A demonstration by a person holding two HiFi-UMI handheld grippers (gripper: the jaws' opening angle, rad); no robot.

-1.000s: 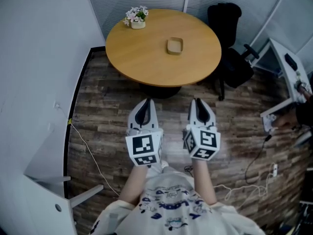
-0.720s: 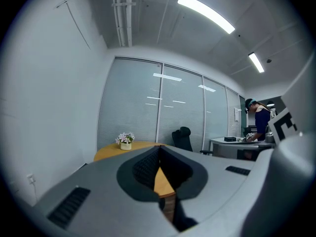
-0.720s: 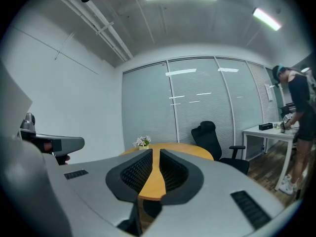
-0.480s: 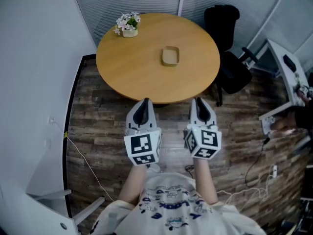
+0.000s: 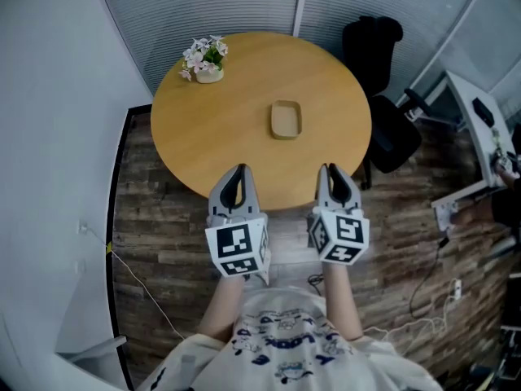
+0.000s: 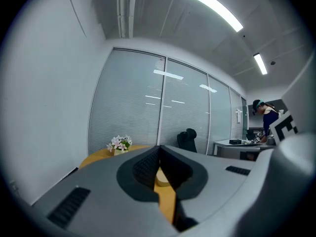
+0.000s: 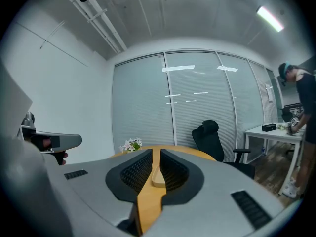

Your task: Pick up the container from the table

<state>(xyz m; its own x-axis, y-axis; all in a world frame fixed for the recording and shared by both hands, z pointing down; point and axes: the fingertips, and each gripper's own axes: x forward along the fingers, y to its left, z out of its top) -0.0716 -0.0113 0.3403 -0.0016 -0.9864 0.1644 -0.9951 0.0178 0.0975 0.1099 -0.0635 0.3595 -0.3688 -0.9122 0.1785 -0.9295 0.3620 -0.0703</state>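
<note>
The container (image 5: 286, 120) is a small shallow tan tray lying near the middle of the round wooden table (image 5: 212, 129). Both grippers are held side by side over the table's near edge, short of the container and pointing at it. The left gripper (image 5: 237, 172) is shut with nothing in it. The right gripper (image 5: 332, 171) is also shut and holds nothing. In the left gripper view the container (image 6: 161, 179) shows through the slit below the left gripper (image 6: 158, 154). In the right gripper view the container (image 7: 157, 178) lies straight ahead of the right gripper (image 7: 155, 154).
A small pot of flowers (image 5: 205, 59) stands at the table's far left. A black office chair (image 5: 378, 63) is behind the table at the right. A white desk (image 5: 480, 120) with a person (image 7: 296, 98) at it is further right. Cables (image 5: 142, 300) lie on the wood floor.
The table has come nearer in the head view. Both grippers, which were over the floor, now reach over its near edge, still shut.
</note>
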